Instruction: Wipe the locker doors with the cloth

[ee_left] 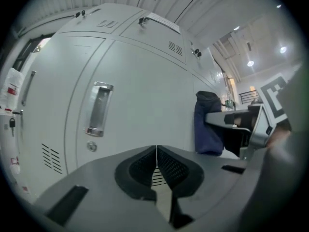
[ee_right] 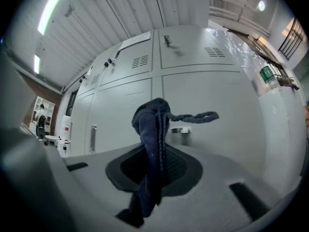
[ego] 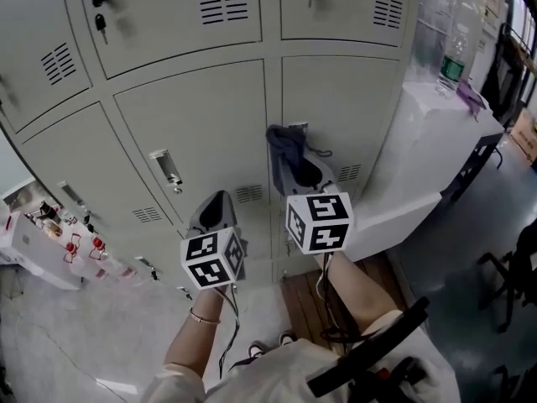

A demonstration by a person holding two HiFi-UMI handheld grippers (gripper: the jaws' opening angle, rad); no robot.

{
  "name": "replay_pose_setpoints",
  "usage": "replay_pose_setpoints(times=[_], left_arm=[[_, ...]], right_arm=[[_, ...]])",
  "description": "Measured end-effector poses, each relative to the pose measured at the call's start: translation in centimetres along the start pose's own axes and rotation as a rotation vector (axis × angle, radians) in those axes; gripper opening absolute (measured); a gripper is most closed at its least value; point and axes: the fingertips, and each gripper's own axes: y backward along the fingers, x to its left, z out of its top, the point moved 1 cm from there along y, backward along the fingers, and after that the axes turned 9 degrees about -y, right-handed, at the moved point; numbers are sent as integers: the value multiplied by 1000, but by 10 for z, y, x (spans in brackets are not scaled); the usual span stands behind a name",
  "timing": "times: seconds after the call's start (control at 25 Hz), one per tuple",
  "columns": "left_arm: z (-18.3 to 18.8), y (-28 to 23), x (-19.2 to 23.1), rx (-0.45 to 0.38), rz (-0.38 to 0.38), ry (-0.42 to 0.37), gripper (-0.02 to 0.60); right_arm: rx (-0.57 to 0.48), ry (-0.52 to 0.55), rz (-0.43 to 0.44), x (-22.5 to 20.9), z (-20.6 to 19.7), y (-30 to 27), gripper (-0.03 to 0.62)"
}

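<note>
Cloth: your right tongs (ee_right: 157,166) pinch the dark blue cloth (ee_right: 152,124) around its middle. A bunched head stands above the jaws, a twisted tail sticks out to the right, and the rest hangs below.
Place: it's held up in front of the right middle-row locker door (ego: 344,107), near that door's top edge. You can't tell from here whether it touches the metal.
Left tongs (ee_left: 156,167): pressed together with nothing between them, facing the next door (ee_left: 140,105) beside its handle (ee_left: 99,109).
Handling: the cloth looks light, soft and limp, so expect it to fold over rather than push back.
Hold: grip the thick bunch, not the tail — a pad standing clear of the jaws should meet the door first.
Watch: the loose tail could snag on a handle.
</note>
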Motion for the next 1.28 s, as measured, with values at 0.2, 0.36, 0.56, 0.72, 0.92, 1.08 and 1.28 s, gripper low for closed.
replay_pose_setpoints(times=[0.2,0.36,0.56,0.72,0.92,1.08,1.28], left_arm=[[-19,35,63,22,90,12,9],[-29,59,113,29,156,9,9],[-51,82,163,54,226,18,9],[-59,90,195,54,259,40,9],[-71,97,218,57,275,67,9],[-78,99,226,63,269,78,9],[-73,93,226,49,242,80,9]], right_arm=[[53,-6,111,84,-38,-16,51],[77,-27,189,143,-63,-33,51],[136,-43,247,196,-103,-49,51],[175,-39,266,224,-127,-63,51],[189,-55,221,232,-150,-75,51],[188,-77,183,229,-162,-85,51],[164,-90,171,222,-164,-91,52]])
